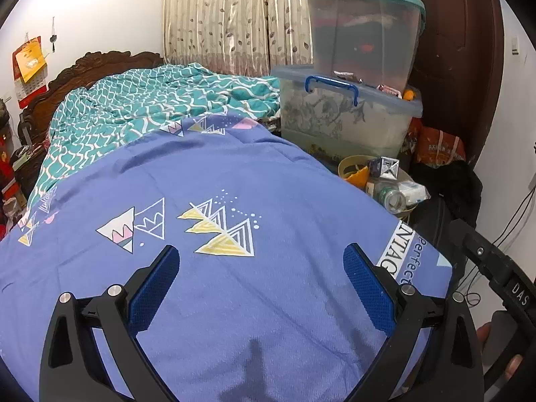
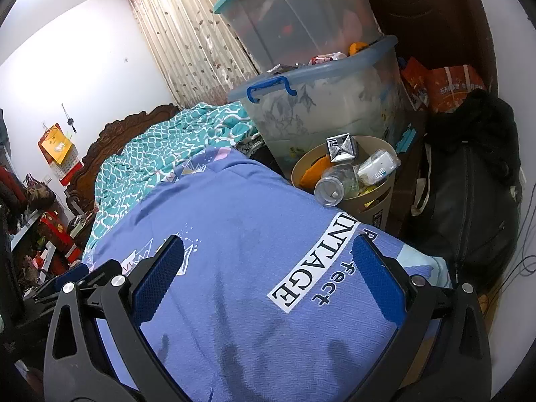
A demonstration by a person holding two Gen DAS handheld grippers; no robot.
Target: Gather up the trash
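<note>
A beige waste bin (image 2: pixel 365 202) (image 1: pixel 346 167) stands on the floor beside the bed's right edge. It is full of trash: a clear plastic bottle (image 2: pixel 331 186) (image 1: pixel 392 199), a silver carton (image 2: pixel 341 147) (image 1: pixel 385 167), orange peel (image 2: pixel 313 171) and white packets (image 2: pixel 377 165). My left gripper (image 1: pixel 263 281) hovers open over the blue bedsheet (image 1: pixel 217 174), nothing between its blue pads. My right gripper (image 2: pixel 268 276) is open too, above the sheet's "VINTAGE" print (image 2: pixel 310 261), with the bin ahead and to its right. The right gripper's body shows at the left view's right edge (image 1: pixel 495 268).
Stacked clear storage boxes (image 2: pixel 321 100) (image 1: pixel 348 114) stand behind the bin. A teal patterned blanket (image 1: pixel 150 100) lies at the bed's far end by a carved headboard (image 1: pixel 100 63). A black bag (image 2: pixel 469 201) and orange packages (image 2: pixel 449 87) sit at right. Curtains (image 1: pixel 234 16) hang behind.
</note>
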